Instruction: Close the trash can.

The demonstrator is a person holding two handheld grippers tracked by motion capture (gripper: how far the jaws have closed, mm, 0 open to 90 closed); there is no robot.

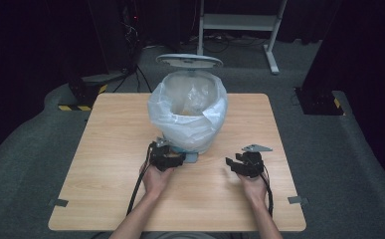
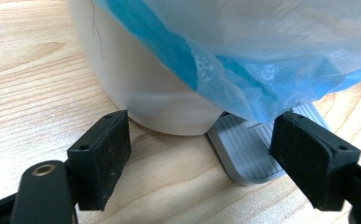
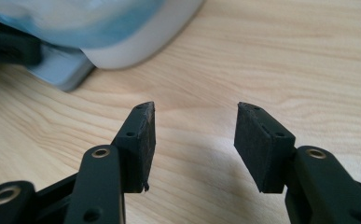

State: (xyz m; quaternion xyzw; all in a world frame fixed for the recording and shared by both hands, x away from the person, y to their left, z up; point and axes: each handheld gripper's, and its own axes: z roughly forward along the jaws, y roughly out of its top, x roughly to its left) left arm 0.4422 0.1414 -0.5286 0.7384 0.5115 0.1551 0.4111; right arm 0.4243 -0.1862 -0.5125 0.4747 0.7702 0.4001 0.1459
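Wooden table point(image 1: 105, 164), grey carpet point(image 1: 26, 164), dark room

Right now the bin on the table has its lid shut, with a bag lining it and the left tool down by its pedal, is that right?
Not quite: the lid is up, not shut. The high view shows it standing open behind the bin, with the bag gaping over the rim. The rest holds: the left tool sits at the base by the grey pedal.

Lined white bin point(image 1: 187, 117) (lid up) mid-table
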